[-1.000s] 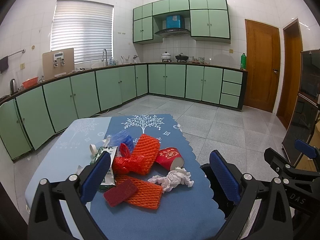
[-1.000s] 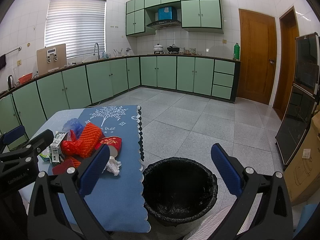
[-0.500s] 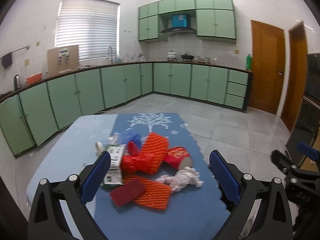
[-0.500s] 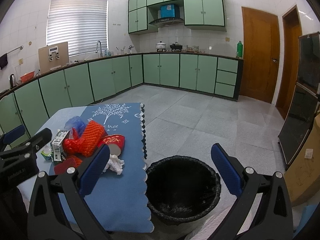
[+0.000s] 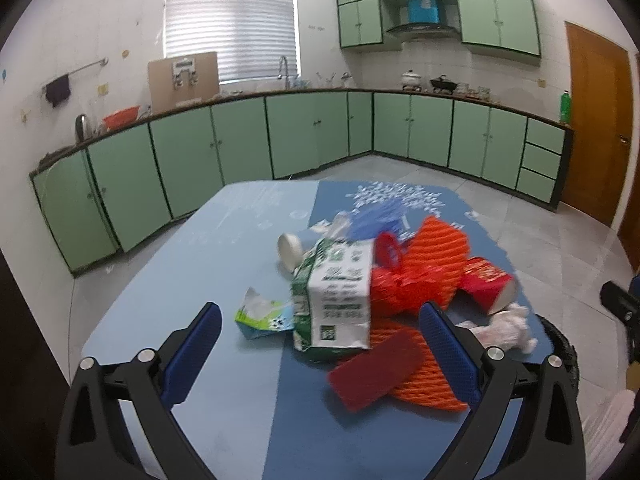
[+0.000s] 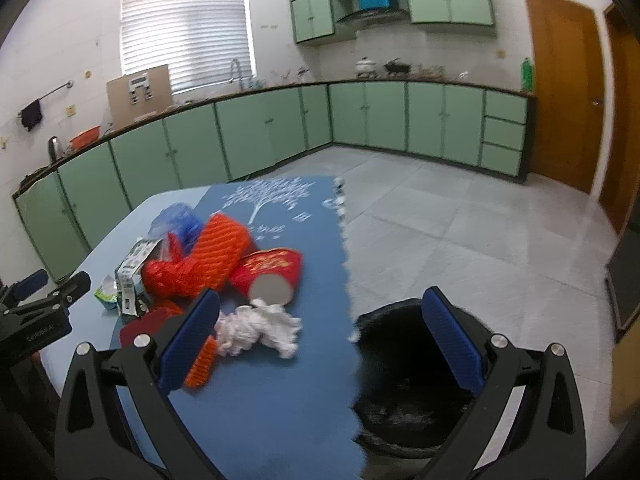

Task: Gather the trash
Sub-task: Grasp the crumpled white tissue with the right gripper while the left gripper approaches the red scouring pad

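Note:
A heap of trash lies on the blue table [image 5: 224,360]: a green-and-white carton [image 5: 334,296], orange foam netting [image 5: 436,260], a red paper cup [image 5: 486,290], a dark red flat piece [image 5: 376,372], crumpled white tissue [image 5: 506,326] and a small torn wrapper [image 5: 262,316]. My left gripper [image 5: 320,352] is open, just short of the carton and the red piece. My right gripper [image 6: 320,340] is open too, hovering near the tissue [image 6: 258,330] and the red cup [image 6: 270,274]. A black bin [image 6: 408,380] stands on the floor by the table's right edge.
Green cabinets [image 5: 248,136] line the far walls under a counter with a sink and pots. A blue plastic bag [image 5: 378,216] and a roll of tape [image 5: 290,246] lie behind the heap. Wooden doors [image 6: 564,88] are at the right. Grey tiled floor [image 6: 460,216] lies beyond the table.
Both grippers have moved forward and down toward the trash heap, which now looks larger. Both stay open and hold nothing.

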